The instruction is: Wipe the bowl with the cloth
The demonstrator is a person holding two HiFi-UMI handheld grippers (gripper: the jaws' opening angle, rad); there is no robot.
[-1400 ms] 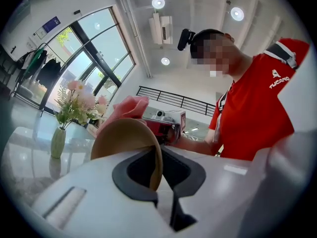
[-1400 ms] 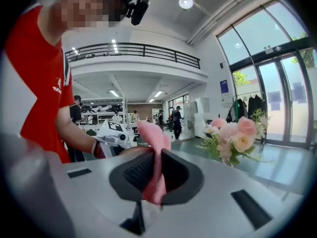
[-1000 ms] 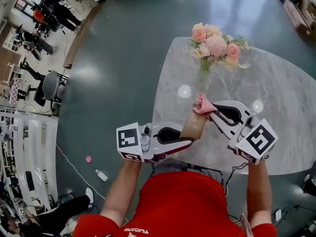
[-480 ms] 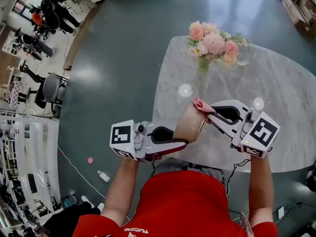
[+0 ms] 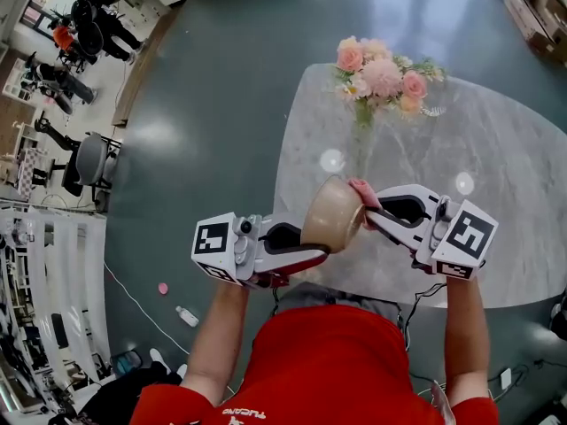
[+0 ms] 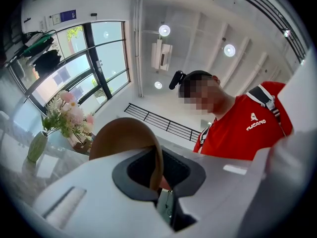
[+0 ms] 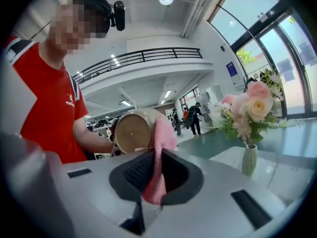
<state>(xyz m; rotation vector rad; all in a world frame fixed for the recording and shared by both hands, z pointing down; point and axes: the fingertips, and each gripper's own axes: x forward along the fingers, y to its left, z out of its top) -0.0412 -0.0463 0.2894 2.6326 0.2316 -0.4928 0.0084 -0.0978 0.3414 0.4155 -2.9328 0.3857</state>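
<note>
Head view: the bowl (image 5: 334, 215) is up in the air between the two grippers, over the near edge of the table (image 5: 496, 175).
Left gripper (image 5: 321, 248): its jaws pinch the bowl's rim and hold the bowl tipped on its side.
Right gripper (image 5: 370, 212): its jaws are squeezed on the pink cloth (image 5: 362, 190).
Which way: the bowl is just to the left of the right gripper, and its round bottom faces that gripper.
Cloth and bowl: the top of the cloth touches the bowl's outer wall.
Nearer hand: the right one has the cloth, so I think it does the rubbing.
Inside of bowl: it seems to face away from the cloth, so the bowl may need a turn.
</note>
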